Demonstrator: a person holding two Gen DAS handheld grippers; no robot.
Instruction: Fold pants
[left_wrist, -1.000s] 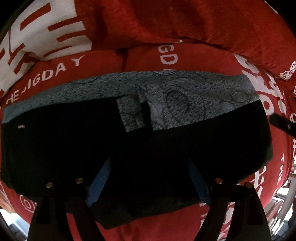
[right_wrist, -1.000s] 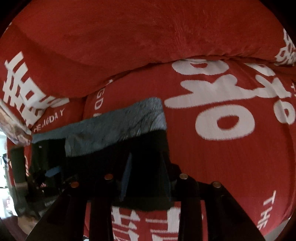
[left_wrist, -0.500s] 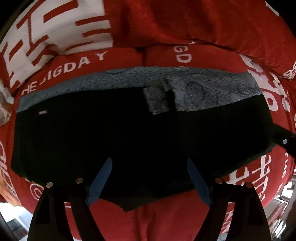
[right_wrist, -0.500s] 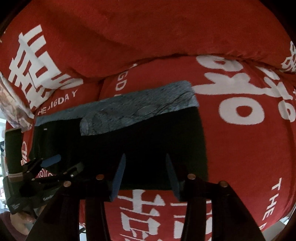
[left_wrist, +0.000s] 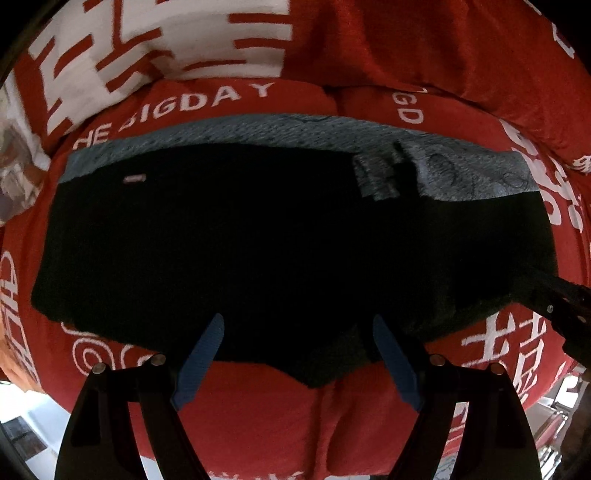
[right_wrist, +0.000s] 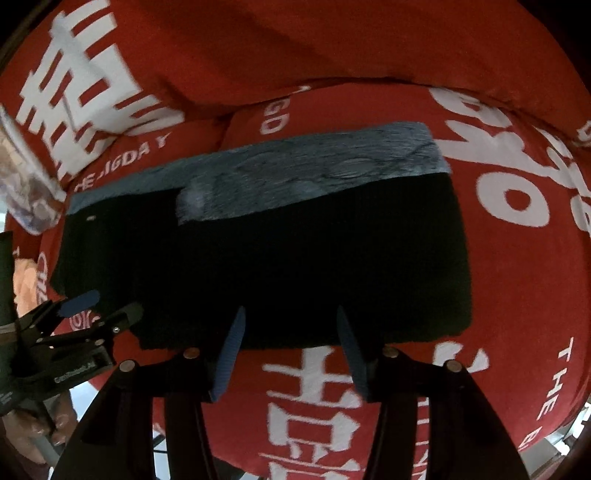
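On the red blanket (left_wrist: 369, 413), folds of black pants (left_wrist: 280, 251) unreadable; both grippers (left_wrist: 295, 328) (right_wrist: 288, 317) released.

The pants (left_wrist: 280, 243) are seen as matt black cloth with a fuzzy grey-blue lining. The red cover (right_wrist: 517, 295) is made of soft, napped fabric printed white. Ribbed blue pads are borne by the fingers (left_wrist: 201, 354).

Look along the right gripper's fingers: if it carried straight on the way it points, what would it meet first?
Probably the near edge of the folded black pants lying on the red cover. The right gripper stands open with nothing between its fingers; depth is unclear, so it might land just short, on the cover.
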